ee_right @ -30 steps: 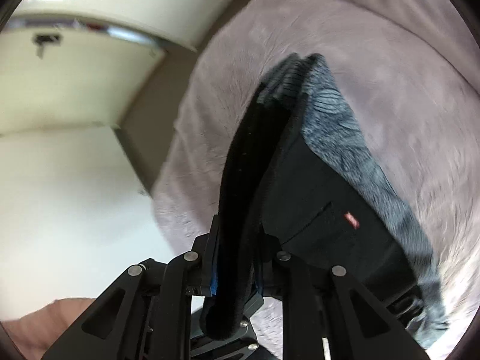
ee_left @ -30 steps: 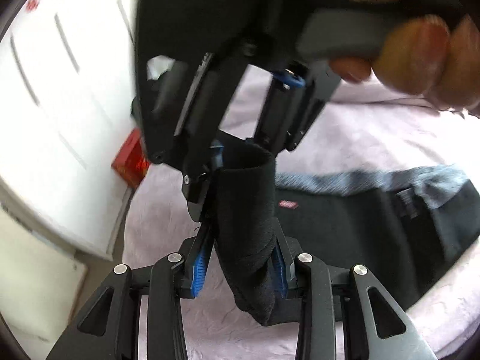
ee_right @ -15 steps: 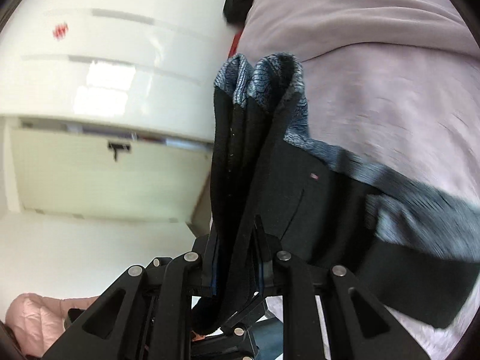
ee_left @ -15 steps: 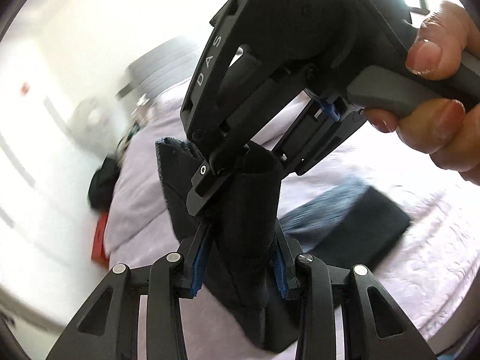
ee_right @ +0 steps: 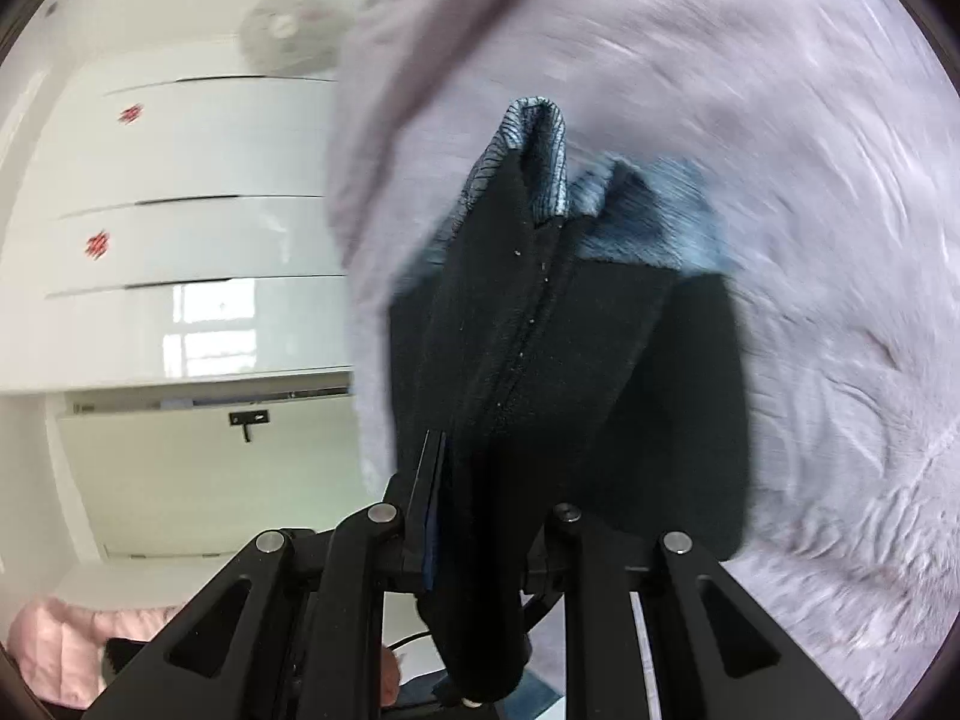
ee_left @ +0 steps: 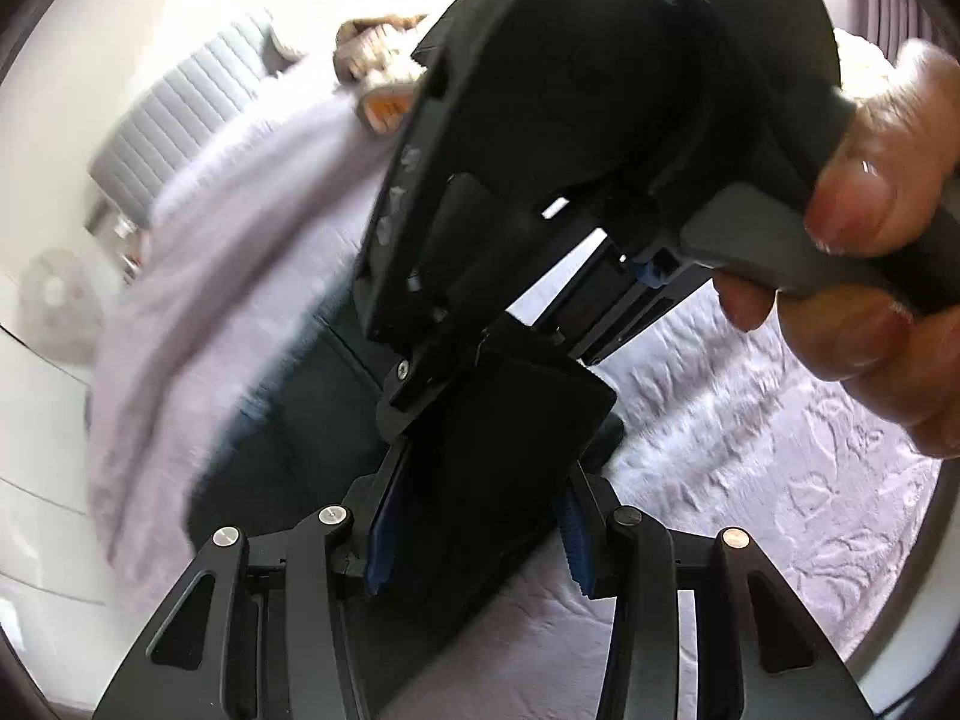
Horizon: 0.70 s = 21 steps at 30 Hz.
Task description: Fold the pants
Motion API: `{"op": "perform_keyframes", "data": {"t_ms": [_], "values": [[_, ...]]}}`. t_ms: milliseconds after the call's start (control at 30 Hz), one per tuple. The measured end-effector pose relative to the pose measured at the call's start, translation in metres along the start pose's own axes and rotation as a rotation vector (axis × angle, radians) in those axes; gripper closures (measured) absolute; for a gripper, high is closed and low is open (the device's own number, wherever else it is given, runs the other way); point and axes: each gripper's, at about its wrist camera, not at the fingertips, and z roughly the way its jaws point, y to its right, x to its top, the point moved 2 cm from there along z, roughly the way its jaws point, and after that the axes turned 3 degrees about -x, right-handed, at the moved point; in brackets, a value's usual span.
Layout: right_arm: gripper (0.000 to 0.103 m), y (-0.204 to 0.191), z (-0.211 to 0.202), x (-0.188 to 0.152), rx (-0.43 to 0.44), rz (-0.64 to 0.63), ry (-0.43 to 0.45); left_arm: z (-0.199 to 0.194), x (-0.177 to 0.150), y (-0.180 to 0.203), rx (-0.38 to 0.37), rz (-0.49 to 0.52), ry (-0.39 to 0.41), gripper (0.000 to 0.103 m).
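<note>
A pale lilac bedspread [ee_left: 780, 450] covers the bed below a grey padded headboard [ee_left: 174, 120], with a fan [ee_right: 288, 30] beside white drawers [ee_right: 180, 180]

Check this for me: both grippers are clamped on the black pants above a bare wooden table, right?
Not a wooden table. Both wrist views show the left gripper and right gripper clamped on the black pants above a bed with a lilac bedspread.

Our left gripper [ee_left: 480, 531] clamped on fabric, our right gripper [ee_right: 480, 516] likewise clamped, right hand [ee_left: 882, 276] squeezing its trigger
</note>
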Motion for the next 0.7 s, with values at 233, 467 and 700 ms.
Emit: {"op": "perform_keyframes", "data": {"t_ms": [233, 467, 700], "values": [[0.07, 0.024, 0.002, 0.0, -0.108, 0.081, 0.06, -0.037, -0.028, -0.021, -0.081, -0.05, -0.002, 0.052], [0.069, -0.017, -0.04, -0.015, -0.318, -0.025, 0.223, -0.038, -0.066, -0.133, 0.054, -0.415, -0.045, 0.018], [0.069, -0.052, -0.017, -0.022, -0.442, -0.123, 0.24, 0.013, -0.094, -0.187, 0.082, -0.608, -0.193, 0.018]]}}
